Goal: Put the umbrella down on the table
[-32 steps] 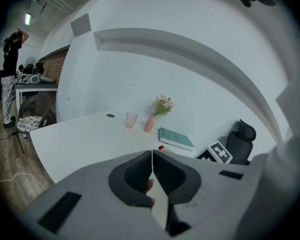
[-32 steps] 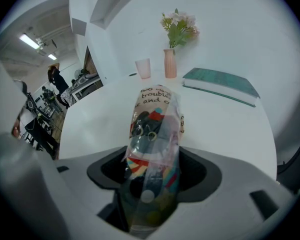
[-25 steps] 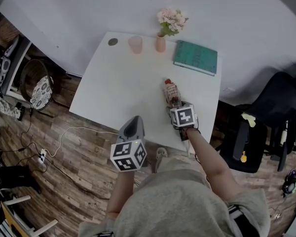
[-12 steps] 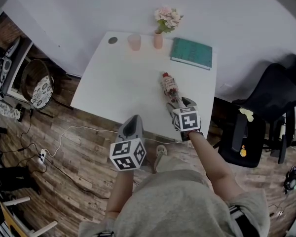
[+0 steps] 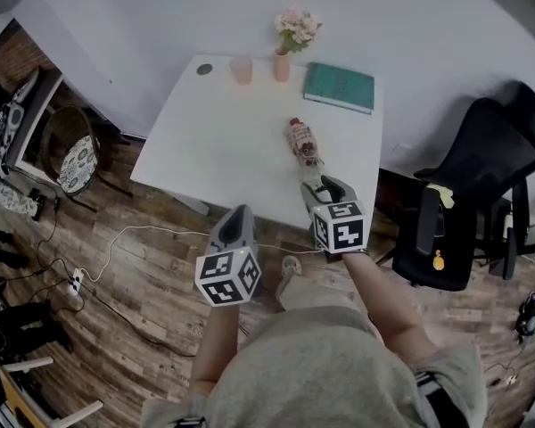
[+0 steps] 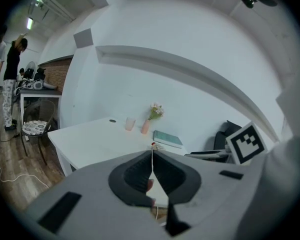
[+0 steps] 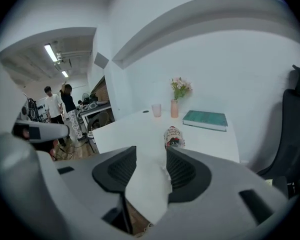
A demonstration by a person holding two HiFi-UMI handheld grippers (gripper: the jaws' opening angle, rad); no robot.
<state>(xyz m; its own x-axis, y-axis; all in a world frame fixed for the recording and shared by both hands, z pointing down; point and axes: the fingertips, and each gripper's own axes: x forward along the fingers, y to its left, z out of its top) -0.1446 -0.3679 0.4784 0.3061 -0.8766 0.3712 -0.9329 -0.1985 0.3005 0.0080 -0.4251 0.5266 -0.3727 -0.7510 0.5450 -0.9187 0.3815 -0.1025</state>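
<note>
While the left gripper (image 5: 240, 214), jaws pressed together, and the right gripper (image 5: 325, 185), jaws parted around nothing and just narrowing, hover at the near edge of the table (image 5: 205, 150), the folded umbrella (image 5: 301, 141) lies flat beyond them; drawing straight back should keep it from being nudged.

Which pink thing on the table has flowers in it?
The pink vase next to the green book; the flowers stick out of it, not the pink cup.

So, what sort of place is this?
Probably an office or lab workroom: a white rectangular table with a teal hardcover book, a black office chair beside it, and a white power strip on the floor.
</note>
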